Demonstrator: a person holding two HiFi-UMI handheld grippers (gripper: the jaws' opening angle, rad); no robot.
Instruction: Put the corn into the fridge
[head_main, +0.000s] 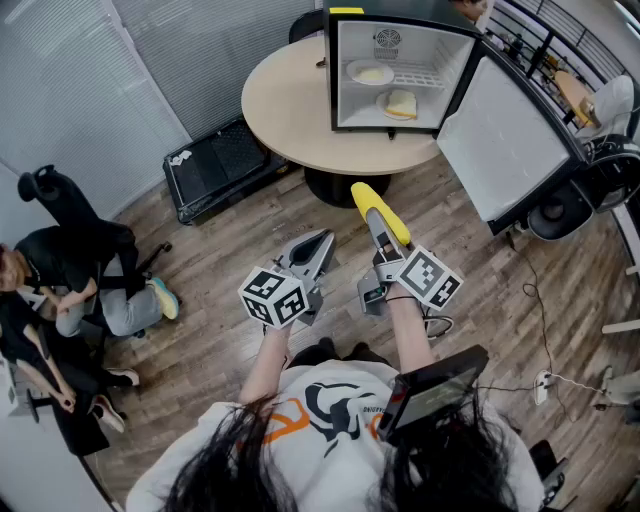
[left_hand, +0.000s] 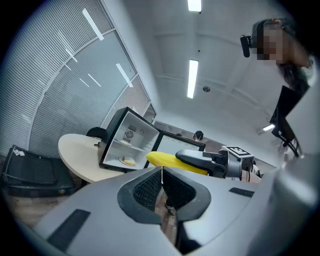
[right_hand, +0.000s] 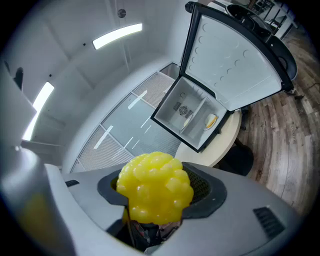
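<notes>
A yellow corn cob (head_main: 379, 212) sticks out past the tips of my right gripper (head_main: 384, 236), which is shut on it. In the right gripper view the corn (right_hand: 155, 187) fills the space between the jaws, end on. The small fridge (head_main: 334, 75) stands on a round table (head_main: 285, 105), its door (head_main: 502, 140) swung open to the right. A plate (head_main: 370, 73) and a piece of food (head_main: 400, 104) lie inside. The corn is short of the table's near edge. My left gripper (head_main: 320, 243) hangs beside the right one, jaws together and holding nothing.
A person (head_main: 75, 275) sits on the floor at the left. A black case (head_main: 215, 165) lies by the table's left side. Cables and a power strip (head_main: 545, 385) trail across the wood floor at right, near a dark round object (head_main: 558, 210) under the door.
</notes>
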